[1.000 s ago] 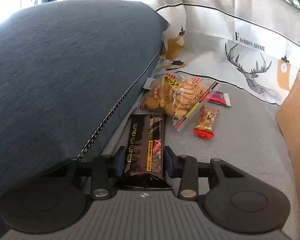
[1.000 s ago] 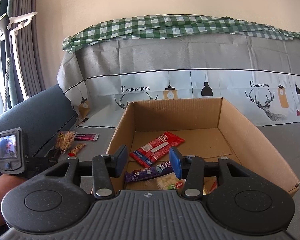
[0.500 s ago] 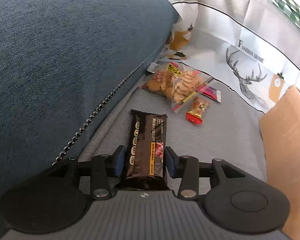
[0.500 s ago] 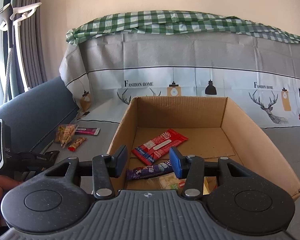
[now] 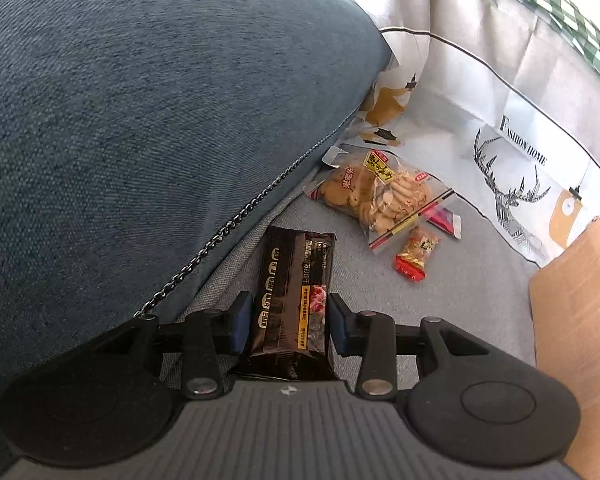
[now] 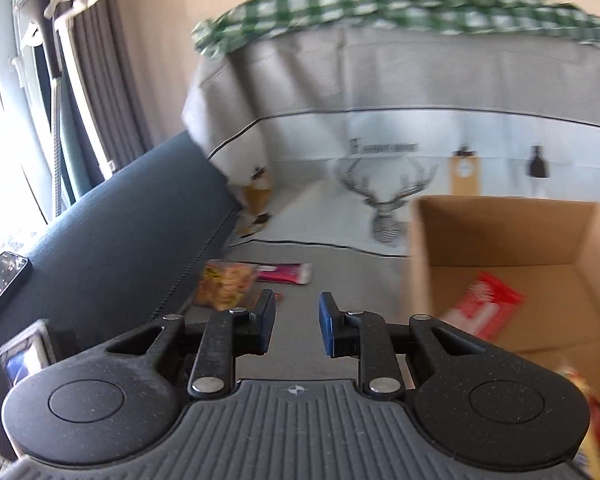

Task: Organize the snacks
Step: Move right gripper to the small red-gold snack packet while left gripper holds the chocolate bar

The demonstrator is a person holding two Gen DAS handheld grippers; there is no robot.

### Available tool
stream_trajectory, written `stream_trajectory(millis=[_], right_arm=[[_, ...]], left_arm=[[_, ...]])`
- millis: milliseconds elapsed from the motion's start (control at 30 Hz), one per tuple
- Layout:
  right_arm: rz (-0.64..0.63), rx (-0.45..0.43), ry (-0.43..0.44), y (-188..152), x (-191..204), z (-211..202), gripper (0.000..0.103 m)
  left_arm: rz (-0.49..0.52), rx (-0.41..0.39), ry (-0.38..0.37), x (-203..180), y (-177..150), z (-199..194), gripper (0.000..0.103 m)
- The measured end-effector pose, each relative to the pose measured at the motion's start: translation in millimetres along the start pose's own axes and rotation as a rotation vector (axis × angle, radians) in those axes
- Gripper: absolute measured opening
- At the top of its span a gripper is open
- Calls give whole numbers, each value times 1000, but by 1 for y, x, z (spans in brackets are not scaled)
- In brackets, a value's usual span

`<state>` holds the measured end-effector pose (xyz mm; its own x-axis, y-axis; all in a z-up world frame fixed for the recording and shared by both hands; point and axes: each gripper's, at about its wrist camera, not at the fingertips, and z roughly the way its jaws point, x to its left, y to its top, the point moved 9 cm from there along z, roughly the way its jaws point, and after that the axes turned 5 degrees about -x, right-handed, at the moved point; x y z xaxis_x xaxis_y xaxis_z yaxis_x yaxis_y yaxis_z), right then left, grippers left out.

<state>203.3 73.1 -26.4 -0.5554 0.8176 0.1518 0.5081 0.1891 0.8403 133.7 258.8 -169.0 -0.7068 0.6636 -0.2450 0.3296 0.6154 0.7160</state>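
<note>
The black bar [image 5: 294, 292] lies lengthwise between the fingers of the left gripper [image 5: 288, 322], its long axis running straight away from the camera, near end under the gripper body and far end pointing toward the cookie bag [image 5: 374, 190]. The blue pads sit against both long sides of the wrapper, so the left gripper is clenched on the bar, opened only as wide as the bar itself. The bar is above the grey sofa seat [image 5: 472, 280], just beside the blue cushion [image 5: 140, 120] and its zipper.

Beyond the bar's far end lie the cookie bag, a small red-and-gold packet [image 5: 416, 254] and a pink packet [image 5: 446, 218] partly under the bag. The cardboard box [image 5: 580, 300] stands at the right edge.

The right gripper [image 6: 297, 322] is released, its fingers parted with nothing between them, over bare seat. Past it are the same cookie bag [image 6: 224, 284] and pink packet [image 6: 286, 273]; the box [image 6: 500, 232] with a red packet [image 6: 484, 304] inside is to the right. This view is blurred.

Compared with half a second ago, the right gripper has swung left, away from the box and toward the loose snacks. The left gripper keeps its hold on the bar, and the box edge looms larger in its view.
</note>
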Motion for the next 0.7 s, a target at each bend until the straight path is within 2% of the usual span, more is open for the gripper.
stream_trajectory(millis=[267, 500, 700], right_arm=[[19, 205, -24, -35, 26, 106, 28], [19, 251, -32, -48, 29, 164, 49], [-30, 296, -75, -60, 33, 196, 52]], left_arm=[[-15, 4, -12, 2, -1, -1, 44], [-14, 1, -19, 3, -1, -1, 45], [-7, -5, -24, 2, -2, 1, 45]])
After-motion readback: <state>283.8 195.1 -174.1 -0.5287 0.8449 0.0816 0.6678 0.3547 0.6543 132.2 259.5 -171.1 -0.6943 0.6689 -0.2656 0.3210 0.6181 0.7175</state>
